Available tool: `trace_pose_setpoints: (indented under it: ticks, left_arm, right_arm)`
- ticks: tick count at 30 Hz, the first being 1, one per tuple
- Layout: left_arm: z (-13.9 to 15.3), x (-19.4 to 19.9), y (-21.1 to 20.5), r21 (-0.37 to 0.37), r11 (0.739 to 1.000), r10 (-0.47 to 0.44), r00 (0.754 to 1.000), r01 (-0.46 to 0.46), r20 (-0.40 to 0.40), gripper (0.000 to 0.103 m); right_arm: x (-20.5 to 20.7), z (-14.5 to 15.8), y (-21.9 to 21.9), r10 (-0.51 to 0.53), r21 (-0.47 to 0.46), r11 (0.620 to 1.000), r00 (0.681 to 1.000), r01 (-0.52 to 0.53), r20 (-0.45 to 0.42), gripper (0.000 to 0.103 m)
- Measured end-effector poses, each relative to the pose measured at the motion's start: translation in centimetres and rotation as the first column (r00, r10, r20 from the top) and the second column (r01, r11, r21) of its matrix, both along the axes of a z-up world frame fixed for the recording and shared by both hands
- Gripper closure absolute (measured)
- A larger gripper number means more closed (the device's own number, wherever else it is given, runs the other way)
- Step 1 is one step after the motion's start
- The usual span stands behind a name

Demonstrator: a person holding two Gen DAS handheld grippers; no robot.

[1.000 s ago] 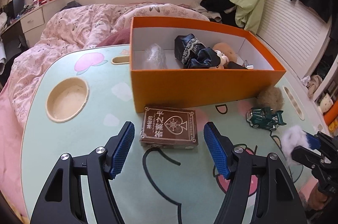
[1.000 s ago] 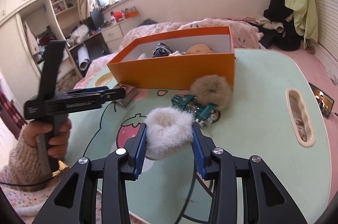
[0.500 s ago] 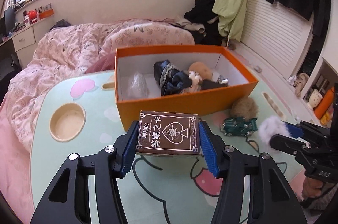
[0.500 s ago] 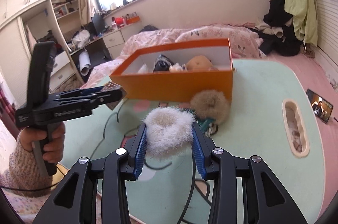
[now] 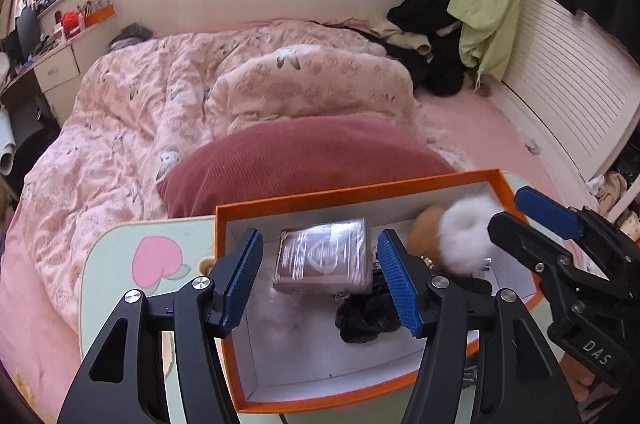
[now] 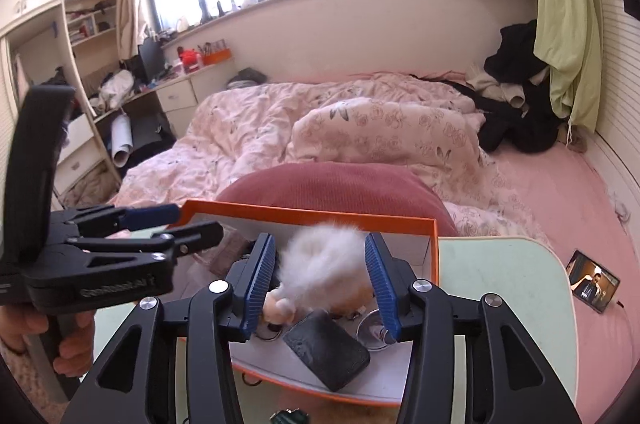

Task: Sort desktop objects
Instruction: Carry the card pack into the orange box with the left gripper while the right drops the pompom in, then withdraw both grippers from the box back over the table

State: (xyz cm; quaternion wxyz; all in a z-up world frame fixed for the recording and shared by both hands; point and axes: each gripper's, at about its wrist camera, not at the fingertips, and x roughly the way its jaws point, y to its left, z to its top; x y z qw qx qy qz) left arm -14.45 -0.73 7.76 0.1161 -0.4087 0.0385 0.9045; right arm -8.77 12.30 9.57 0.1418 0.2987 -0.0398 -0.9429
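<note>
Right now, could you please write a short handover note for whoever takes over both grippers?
Left gripper: over the orange box, fingers opening, brown card box blurred between them, not gripped.
Right gripper: over the same box, fingers opening around the white fluffy ball, pads clear of it.
Done: a doll, dark items and a black case lie inside.
Left: a green toy car sits outside the box.

1. We see the brown card box (image 5: 322,256), blurred, tilted, over the open orange box (image 5: 360,189).
2. The white fluffy pom-pom (image 6: 324,260), blurred too, sits above its right end.
</note>
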Motion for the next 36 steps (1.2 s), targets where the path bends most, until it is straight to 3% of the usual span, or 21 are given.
trace_pose_setpoints:
  ticks: [1, 3, 5, 8, 10, 17, 24, 28, 29, 30, 36]
  left_arm:
    - [-0.2, 0.3, -0.2, 0.019, 1.0, -0.004, 1.0, 0.004, -0.006, 0.042]
    - [-0.3, 1.6, -0.6, 0.049, 0.999, -0.002, 0.999, 0.004, -0.032, 0.029]
    - [-0.4, 3.2, -1.1, 0.062, 0.998, 0.004, 0.998, 0.0, -0.059, 0.021]
    - [-0.5, 5.7, -1.3, 0.063, 0.998, -0.011, 0.997, 0.015, -0.073, 0.021]
    - [-0.8, 7.7, -1.3, 0.046, 0.998, -0.032, 0.997, 0.036, -0.074, 0.021]
    - [-3.9, 13.6, -1.1, 0.021, 0.999, -0.036, 0.998, 0.037, -0.06, 0.021]
    - [-8.2, 13.9, -0.3, -0.032, 0.999, -0.021, 0.999, 0.022, 0.036, 0.021]
    - [-8.6, 14.4, 0.0, -0.091, 0.996, -0.006, 1.0, 0.007, 0.009, 0.014]
    - [-8.8, 14.3, -0.1, -0.089, 0.996, -0.001, 1.0, 0.003, 0.017, 0.0]
    - [-8.9, 14.3, -0.2, -0.088, 0.996, 0.004, 1.0, -0.003, 0.011, 0.0]
    - [-9.2, 14.2, -0.1, -0.087, 0.996, -0.001, 1.0, 0.001, 0.003, 0.0]
  right_arm:
    - [0.6, 0.1, 0.2, -0.001, -0.007, 1.0, 1.0, 0.001, -0.015, 0.045]
    - [2.1, 0.3, 0.8, -0.007, -0.017, 1.0, 0.999, 0.006, -0.05, 0.037]
    - [3.6, 0.3, 1.2, -0.004, -0.015, 1.0, 0.998, 0.003, -0.06, 0.037]
    - [6.7, -0.3, 1.6, 0.005, 0.003, 1.0, 0.999, -0.005, -0.046, 0.034]
    - [8.6, -1.2, 1.6, -0.003, 0.037, 0.999, 1.0, 0.004, -0.025, 0.025]
    - [14.4, -6.7, 1.2, -0.022, 0.15, 0.989, 0.996, 0.009, 0.086, 0.025]
    - [14.5, -9.7, 2.0, -0.091, 0.186, 0.981, 0.982, 0.06, 0.163, 0.025]
    - [14.5, -10.0, 2.0, -0.119, 0.225, 0.971, 0.981, 0.083, 0.153, 0.017]
    - [14.5, -10.2, 2.1, -0.123, 0.223, 0.971, 0.98, 0.087, 0.156, 0.012]
    - [14.4, -10.4, 2.2, -0.129, 0.223, 0.971, 0.978, 0.091, 0.164, 0.001]
    - [13.8, -10.8, 2.5, -0.132, 0.223, 0.97, 0.977, 0.093, 0.166, 0.0]
